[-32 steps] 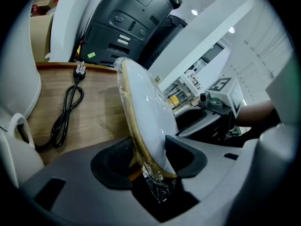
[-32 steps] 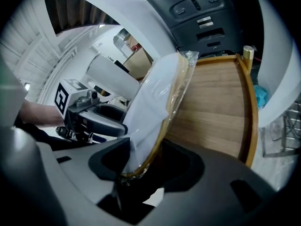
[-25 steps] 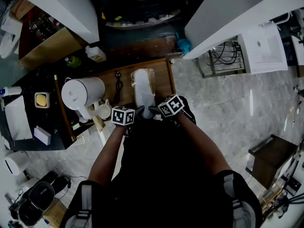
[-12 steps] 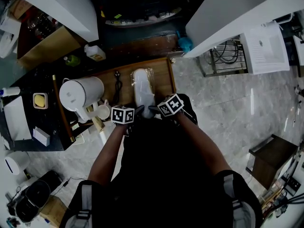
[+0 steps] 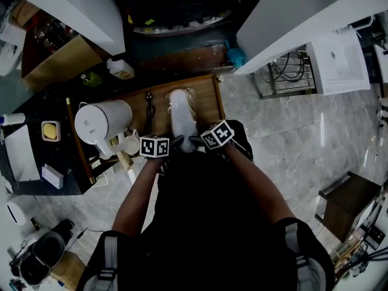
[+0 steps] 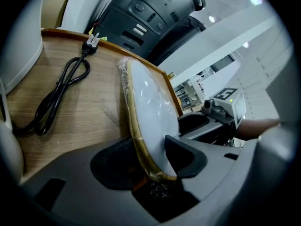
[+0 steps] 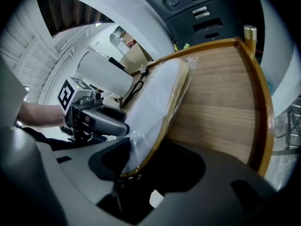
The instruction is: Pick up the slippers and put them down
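Observation:
A pair of white slippers with tan soles (image 5: 182, 115), sealed in clear plastic, lies lengthwise on a wooden tray (image 5: 213, 99). Both grippers meet at its near end. My left gripper (image 5: 176, 142) has the pack's heel end (image 6: 149, 114) wedged between its jaws, one jaw on the tan sole edge and the other on the white face. My right gripper (image 5: 196, 140) clamps the same end from the other side, and the pack (image 7: 157, 100) runs away from it across the wood. In the left gripper view the right gripper (image 6: 221, 105) shows just beyond the pack.
A black power cable (image 5: 150, 104) lies coiled on the tray left of the slippers. A white jug (image 5: 103, 119) and a small cup (image 5: 131, 142) stand further left. The tray's raised rim (image 7: 263, 102) borders the right side. A white bottle (image 5: 121, 69) sits behind.
My left gripper has rolled slightly, its marker cube turning a little. The slippers and my right gripper stay where they were.

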A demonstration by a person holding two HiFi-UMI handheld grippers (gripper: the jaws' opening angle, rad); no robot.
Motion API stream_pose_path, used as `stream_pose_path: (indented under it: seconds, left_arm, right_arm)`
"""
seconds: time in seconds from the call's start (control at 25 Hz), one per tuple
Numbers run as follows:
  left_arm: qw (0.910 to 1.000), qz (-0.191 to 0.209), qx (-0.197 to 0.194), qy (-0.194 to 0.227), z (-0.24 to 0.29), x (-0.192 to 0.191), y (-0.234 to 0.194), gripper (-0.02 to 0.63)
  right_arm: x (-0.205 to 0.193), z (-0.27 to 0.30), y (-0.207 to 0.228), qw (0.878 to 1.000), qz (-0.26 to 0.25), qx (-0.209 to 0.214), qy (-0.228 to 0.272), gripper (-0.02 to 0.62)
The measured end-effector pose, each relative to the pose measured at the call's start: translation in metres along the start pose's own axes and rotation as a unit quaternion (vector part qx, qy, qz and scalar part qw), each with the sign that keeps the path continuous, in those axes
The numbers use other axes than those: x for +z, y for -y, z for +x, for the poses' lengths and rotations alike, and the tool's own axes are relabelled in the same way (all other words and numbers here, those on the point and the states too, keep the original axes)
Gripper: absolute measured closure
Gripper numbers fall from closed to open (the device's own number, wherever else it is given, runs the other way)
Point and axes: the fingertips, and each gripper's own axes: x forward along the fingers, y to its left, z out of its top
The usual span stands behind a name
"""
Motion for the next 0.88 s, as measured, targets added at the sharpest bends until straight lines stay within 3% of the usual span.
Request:
stream_pose_path:
  seconds: [0.16, 0.36, 0.52, 0.88]
  left_arm:
    - [0.9999, -0.006, -0.011, 0.011, -0.001, 0.002, 0.001, 0.388]
    - [0.9983, 0.023, 0.021, 0.048, -0.016, 0.013, 0.006, 0.362]
    - [0.9980, 0.024, 0.033, 0.050, -0.024, 0.014, 0.009, 0.328]
    - [0.9985, 0.033, 0.018, 0.041, -0.043, 0.009, 0.036, 0.327]
  right_arm:
    - [0.000, -0.002, 0.002, 1.000, -0.002, -0.004, -0.001, 0.376]
    - [0.002, -0.010, -0.004, 1.000, 0.002, -0.004, 0.013, 0.374]
    - [0.004, -0.018, -0.010, 1.000, 0.009, -0.012, 0.025, 0.371]
    - [0.000, -0.039, -0.028, 0.999, 0.020, -0.020, 0.032, 0.371]
